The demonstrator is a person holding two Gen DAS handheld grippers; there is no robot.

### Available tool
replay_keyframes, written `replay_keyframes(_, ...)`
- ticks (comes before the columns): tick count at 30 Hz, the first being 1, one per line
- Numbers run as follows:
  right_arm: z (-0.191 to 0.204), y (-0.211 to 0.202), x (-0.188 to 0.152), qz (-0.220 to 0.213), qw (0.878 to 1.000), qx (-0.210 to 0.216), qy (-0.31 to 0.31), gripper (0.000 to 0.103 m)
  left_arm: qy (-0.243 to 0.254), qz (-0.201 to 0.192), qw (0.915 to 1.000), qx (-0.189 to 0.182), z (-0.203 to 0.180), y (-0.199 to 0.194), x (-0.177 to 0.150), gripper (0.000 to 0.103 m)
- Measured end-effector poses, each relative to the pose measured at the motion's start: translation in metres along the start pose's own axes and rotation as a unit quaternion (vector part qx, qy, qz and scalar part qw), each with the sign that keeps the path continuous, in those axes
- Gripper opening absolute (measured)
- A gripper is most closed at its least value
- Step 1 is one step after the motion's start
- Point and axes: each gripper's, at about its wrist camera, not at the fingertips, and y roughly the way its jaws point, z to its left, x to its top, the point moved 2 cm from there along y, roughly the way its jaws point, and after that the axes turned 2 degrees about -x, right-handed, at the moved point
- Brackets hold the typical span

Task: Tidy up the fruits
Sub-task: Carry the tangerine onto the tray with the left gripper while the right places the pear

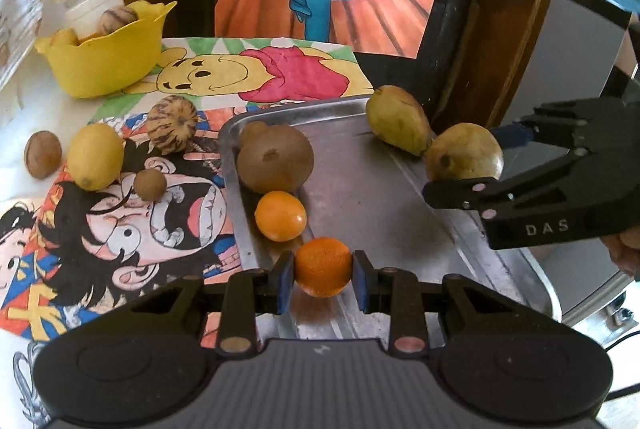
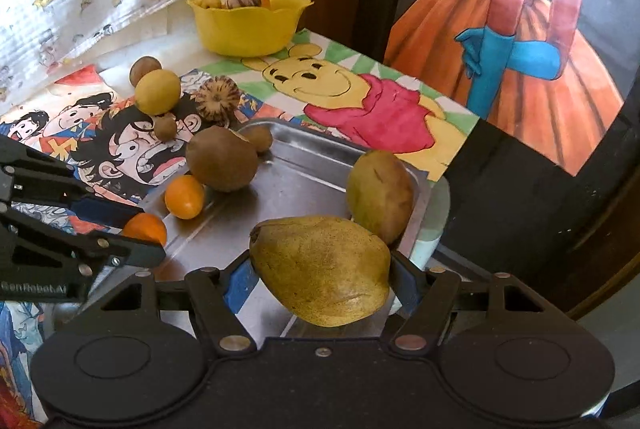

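My left gripper (image 1: 323,275) is shut on an orange (image 1: 323,265), held over the near end of the metal tray (image 1: 360,165). My right gripper (image 2: 320,281) is shut on a yellow-green mango (image 2: 320,269) above the tray's right side (image 2: 312,165); it shows in the left wrist view (image 1: 464,159) too. On the tray lie a second mango (image 1: 396,119), a big brown fruit (image 1: 276,161) and a small orange fruit (image 1: 281,216). On the cartoon mat sit a lemon (image 1: 94,157), a striped fruit (image 1: 173,124) and small brown fruits (image 1: 150,184).
A yellow bowl (image 1: 108,61) holding fruit stands at the back left of the table. A brown fruit (image 1: 42,155) lies on the white cloth at left. A wooden frame (image 1: 500,29) and a dark post stand behind the tray on the right.
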Motion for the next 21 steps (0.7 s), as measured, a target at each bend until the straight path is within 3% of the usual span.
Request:
replay_keyframes(10, -0.005, 0.032, 0.011, 0.022, 1.000, 0.006, 0.016, 0.071, 0.017, 0.006, 0.9996, 0.020, -0.001, 0.015, 0.000, 0.033)
replay_keyframes(21, -0.006, 0.038, 0.010, 0.031, 0.999, 0.009, 0.034, 0.072, 0.008, 0.005, 0.9999, 0.014, 0.002, 0.015, 0.000, 0.035)
